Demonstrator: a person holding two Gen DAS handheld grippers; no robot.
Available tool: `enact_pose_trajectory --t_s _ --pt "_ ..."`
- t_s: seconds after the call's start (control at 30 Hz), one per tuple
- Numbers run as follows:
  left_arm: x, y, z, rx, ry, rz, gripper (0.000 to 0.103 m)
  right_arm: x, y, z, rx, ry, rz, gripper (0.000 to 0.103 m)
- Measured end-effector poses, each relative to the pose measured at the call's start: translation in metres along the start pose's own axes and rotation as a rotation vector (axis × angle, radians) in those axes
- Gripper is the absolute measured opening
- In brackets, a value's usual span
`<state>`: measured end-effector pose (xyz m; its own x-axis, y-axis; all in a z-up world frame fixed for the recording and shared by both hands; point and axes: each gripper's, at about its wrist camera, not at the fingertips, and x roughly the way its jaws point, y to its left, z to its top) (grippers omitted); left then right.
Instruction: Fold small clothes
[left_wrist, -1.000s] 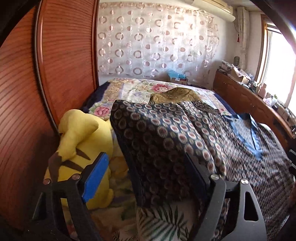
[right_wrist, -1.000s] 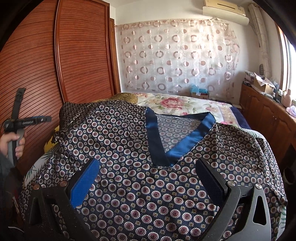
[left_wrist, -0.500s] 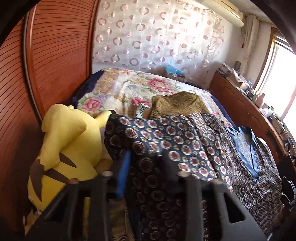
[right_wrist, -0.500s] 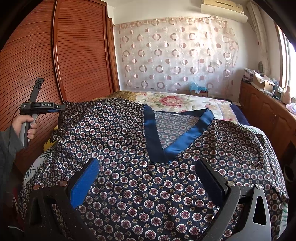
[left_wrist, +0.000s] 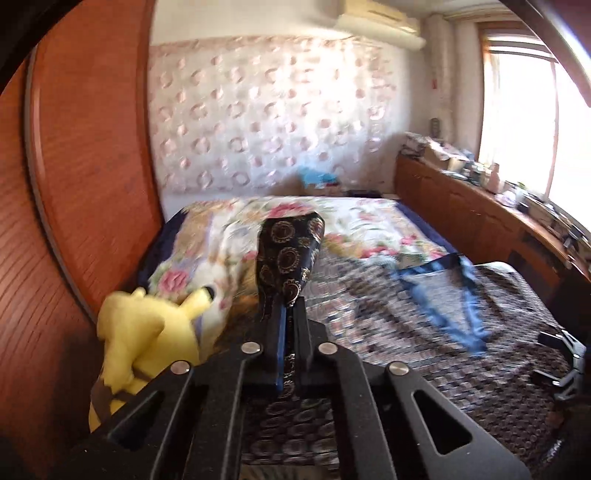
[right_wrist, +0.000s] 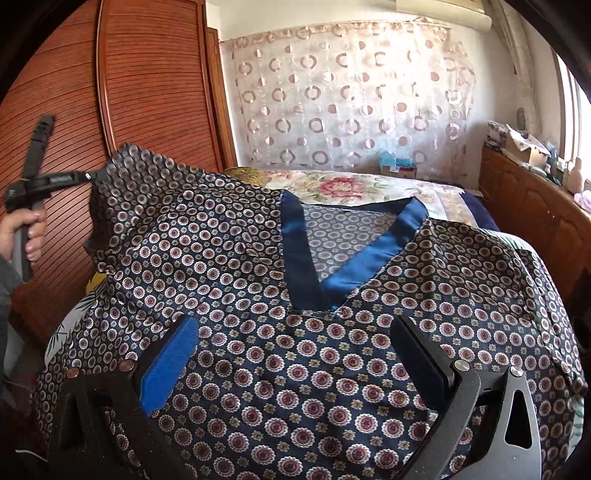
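Observation:
A navy top (right_wrist: 295, 369) with a small round flower print and a blue satin V-neck (right_wrist: 347, 269) lies spread over the bed. My left gripper (left_wrist: 289, 328) is shut on a fold of its left sleeve, and the pinched cloth (left_wrist: 288, 251) stands up past the fingertips. In the right wrist view the left gripper (right_wrist: 90, 177) holds that sleeve corner (right_wrist: 136, 166) raised above the bed at the left. My right gripper (right_wrist: 293, 325) stands open just over the top's chest, with nothing between its pads. Its tip (left_wrist: 565, 354) shows at the right edge of the left wrist view.
A yellow plush toy (left_wrist: 144, 332) sits at the bed's left side against the wooden wardrobe doors (right_wrist: 147, 92). A floral bedspread (left_wrist: 351, 218) and a gold cushion (right_wrist: 243, 173) lie beyond the top. A cluttered wooden cabinet (left_wrist: 480, 214) runs along the right. A hand (right_wrist: 29, 229) grips the left tool.
My left gripper went from open around the sleeve edge to shut on it, then rose, lifting that corner off the bed. The right gripper has stayed put.

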<state>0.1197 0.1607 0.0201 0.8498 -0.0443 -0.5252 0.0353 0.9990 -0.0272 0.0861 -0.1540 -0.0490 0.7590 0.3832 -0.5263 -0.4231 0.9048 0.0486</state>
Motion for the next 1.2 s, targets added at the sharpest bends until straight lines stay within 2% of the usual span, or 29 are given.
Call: enact_pose_trajectory --t_s 0.2,0.3,0.33,0.4,0.43,0.47,0.67,0.73,0.93,1.1,1.13,1.2 --pt "0.003 -0.069 0.024 0.084 0.01 -0.133 0.003 -0.011 -0.016 -0.001 0.035 -0.019 -0.028 0.103" --pt "0.01 -0.106 0.025 0.13 0.024 -0.162 0.004 -0.017 -0.027 -0.003 0.051 -0.024 -0.046 0.103" --pt "0.011 -0.111 0.024 0.142 0.025 -0.156 0.007 -0.019 -0.029 -0.003 0.055 -0.023 -0.052 0.103" --pt "0.014 -0.121 0.023 0.169 0.029 -0.152 0.023 -0.023 -0.034 -0.005 0.061 -0.021 -0.06 0.103" --pt "0.012 -0.122 0.021 0.169 0.023 -0.158 0.039 -0.025 -0.034 -0.006 0.06 -0.021 -0.064 0.103" --pt "0.011 -0.121 0.021 0.168 0.014 -0.163 0.046 -0.026 -0.035 -0.007 0.059 -0.02 -0.068 0.103" --pt "0.0 -0.101 0.007 0.147 0.016 -0.14 0.068 -0.03 -0.037 -0.005 0.065 -0.015 -0.078 0.103" --pt "-0.001 -0.093 -0.001 0.128 0.023 -0.128 0.072 -0.031 -0.037 -0.003 0.069 -0.012 -0.076 0.103" --pt "0.007 -0.073 -0.042 0.082 0.073 -0.084 0.072 -0.03 -0.031 -0.002 0.051 -0.001 -0.062 0.103" --pt "0.025 -0.077 -0.06 0.095 0.125 -0.113 0.072 -0.028 -0.026 0.006 0.024 0.003 -0.049 0.103" --pt "0.029 -0.079 -0.06 0.102 0.131 -0.124 0.07 -0.027 -0.026 0.007 0.022 0.004 -0.05 0.103" --pt "0.041 -0.084 -0.06 0.113 0.155 -0.151 0.054 -0.027 -0.026 0.008 0.023 0.008 -0.051 0.103"
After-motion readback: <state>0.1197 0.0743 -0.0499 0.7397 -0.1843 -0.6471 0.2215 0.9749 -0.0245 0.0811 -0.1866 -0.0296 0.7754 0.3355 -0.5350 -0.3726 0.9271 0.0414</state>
